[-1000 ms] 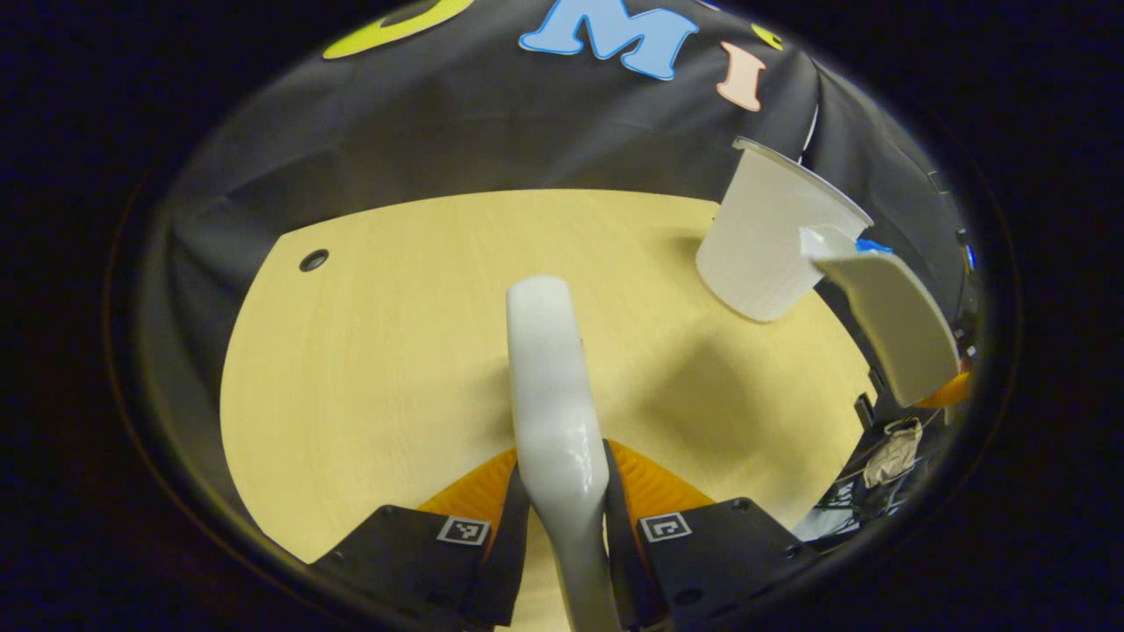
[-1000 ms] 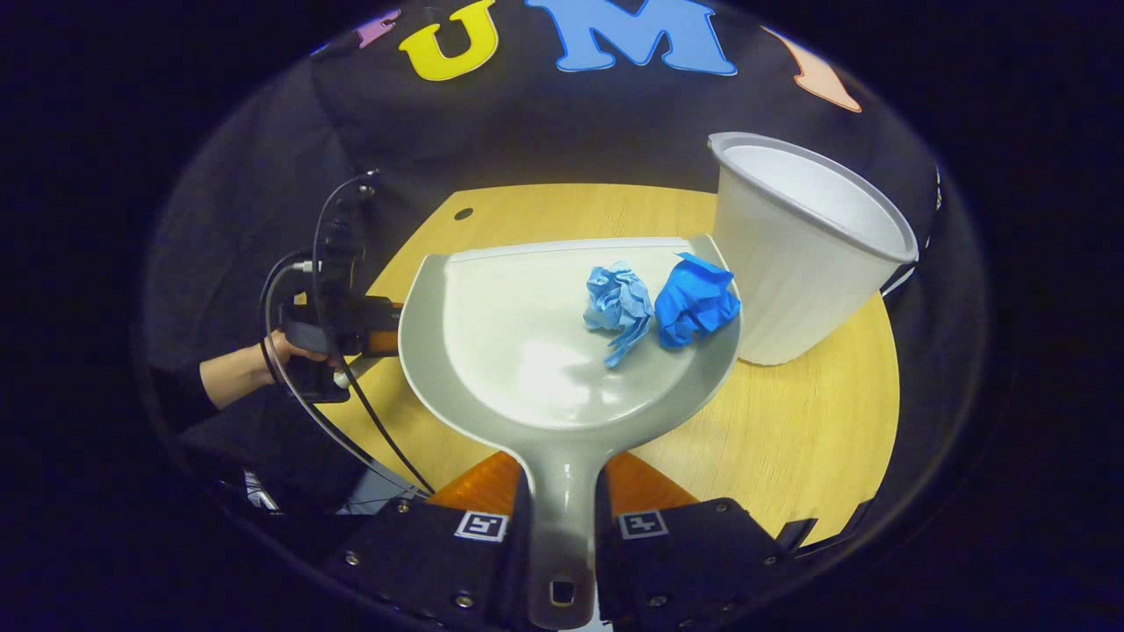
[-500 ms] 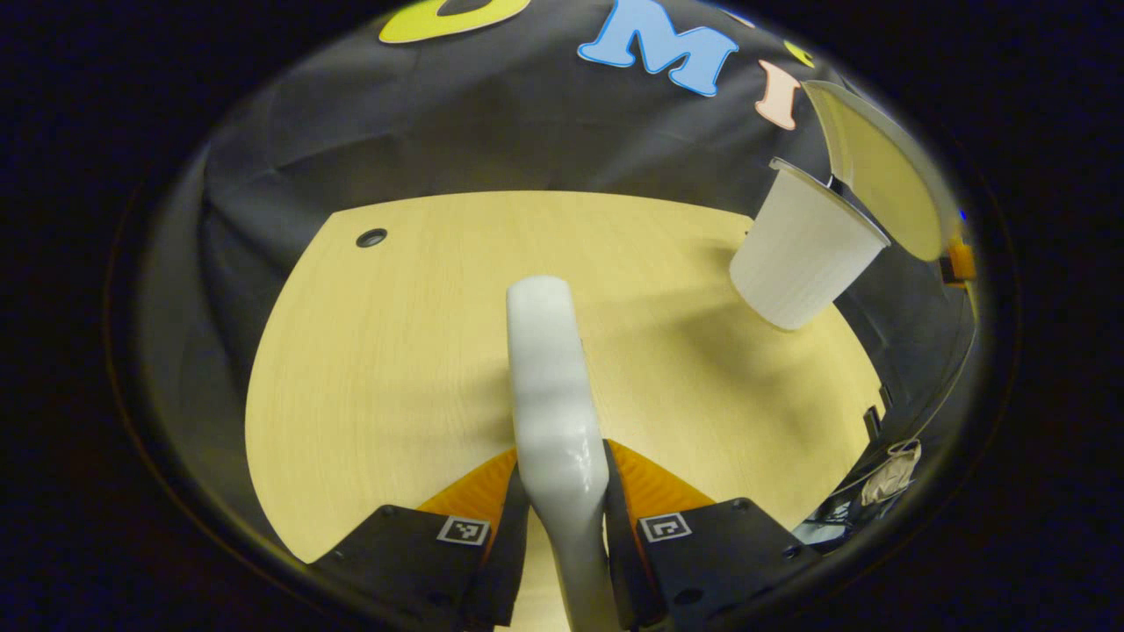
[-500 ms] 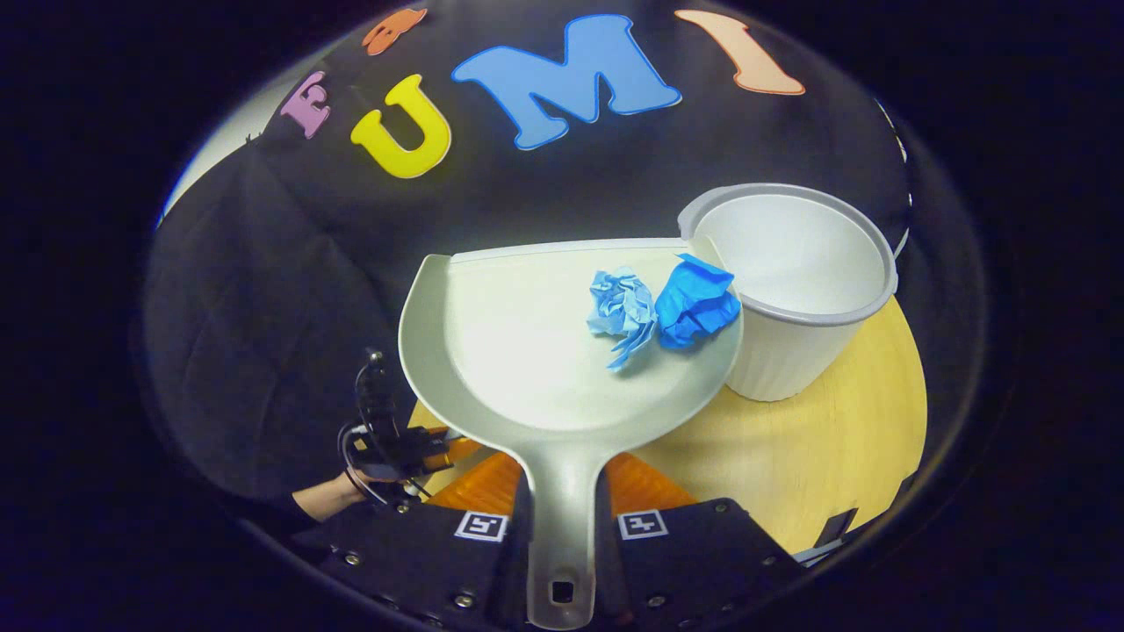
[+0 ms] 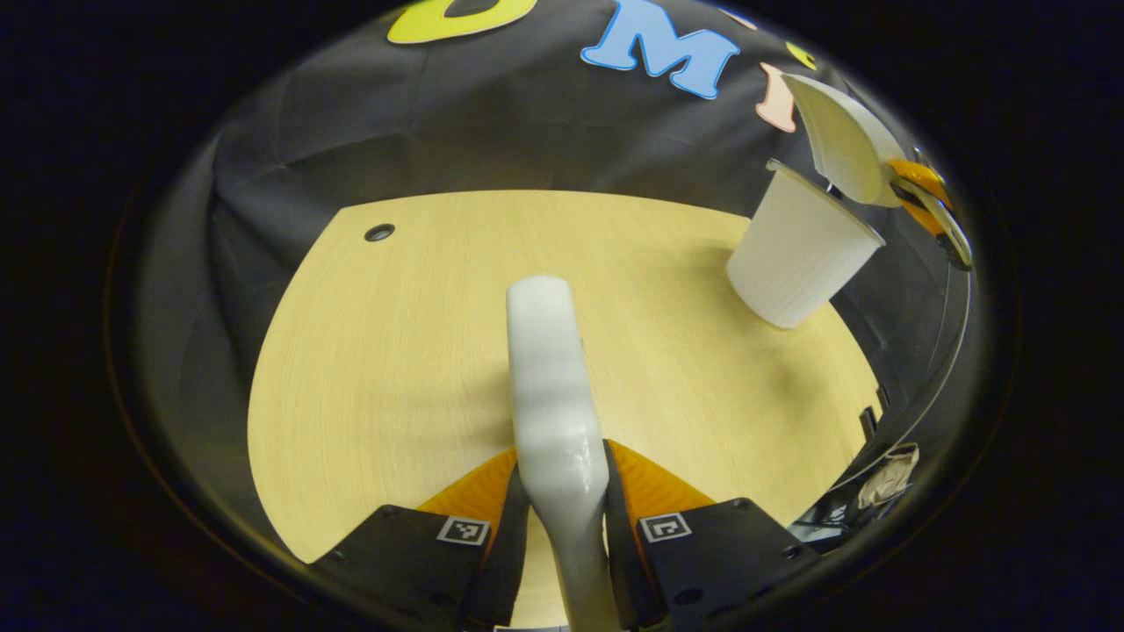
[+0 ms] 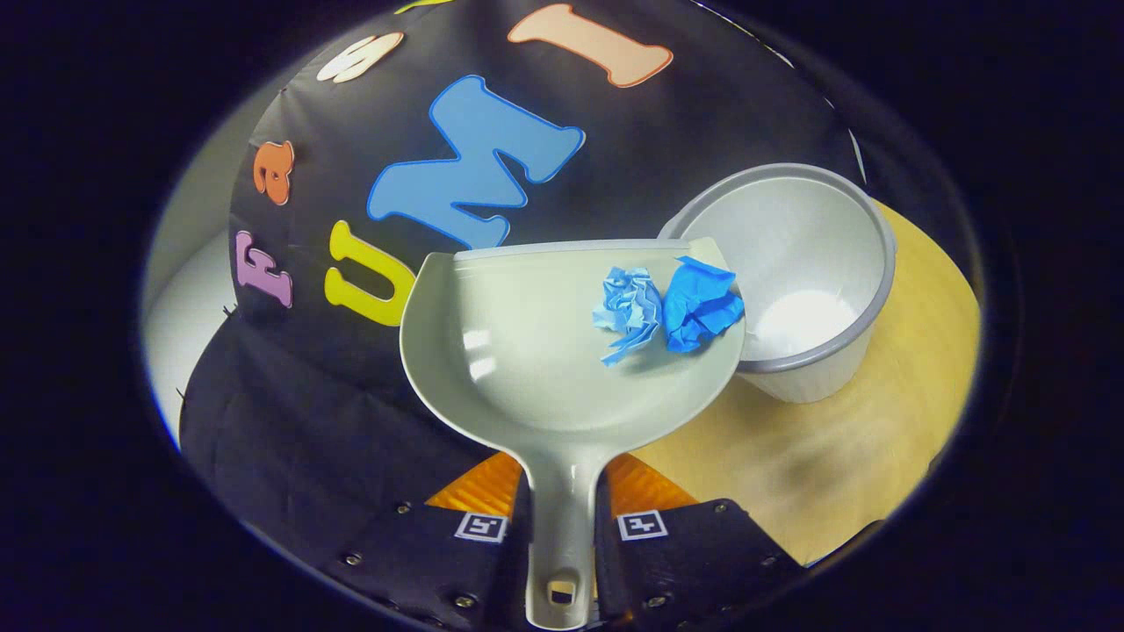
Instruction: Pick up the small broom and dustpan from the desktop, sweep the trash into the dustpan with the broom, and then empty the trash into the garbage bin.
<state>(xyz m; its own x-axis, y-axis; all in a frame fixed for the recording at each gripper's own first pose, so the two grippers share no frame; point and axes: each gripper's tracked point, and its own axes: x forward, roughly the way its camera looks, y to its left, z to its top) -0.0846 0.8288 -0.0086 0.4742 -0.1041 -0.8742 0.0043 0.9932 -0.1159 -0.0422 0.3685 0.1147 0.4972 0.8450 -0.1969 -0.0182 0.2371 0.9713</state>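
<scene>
Holding the dustpan (image 6: pixel 544 351) by its handle, your right gripper (image 6: pixel 562 527) has both fingers pressed against the handle's sides, so it is clamped on it. The pan is raised off the table (image 6: pixel 913 369), and its front right corner hangs over the rim of the white garbage bin (image 6: pixel 817 263). Two wads of trash lie in the pan near that corner: a pale blue crumpled paper (image 6: pixel 628 307) and, touching it on the right, a deeper blue crumpled paper (image 6: pixel 702 303). Both are still inside the pan, just beside the bin's opening. The bin stands upright on the table, and you can see down to its pale bottom.

Your left gripper (image 5: pixel 562 518) is clamped on the white handle of the small broom (image 5: pixel 549 395); both fingers press on it from either side. The handle reaches forward over the bare yellow table (image 5: pixel 395 351), and its bristle end cannot be seen. From the left gripper view the garbage bin (image 5: pixel 795 254) sits near the table's far right edge, with the dustpan (image 5: pixel 843 136) held above its rim and the orange of the right gripper (image 5: pixel 922 189) behind it. A small round hole (image 5: pixel 379 233) marks the table's far left corner.
</scene>
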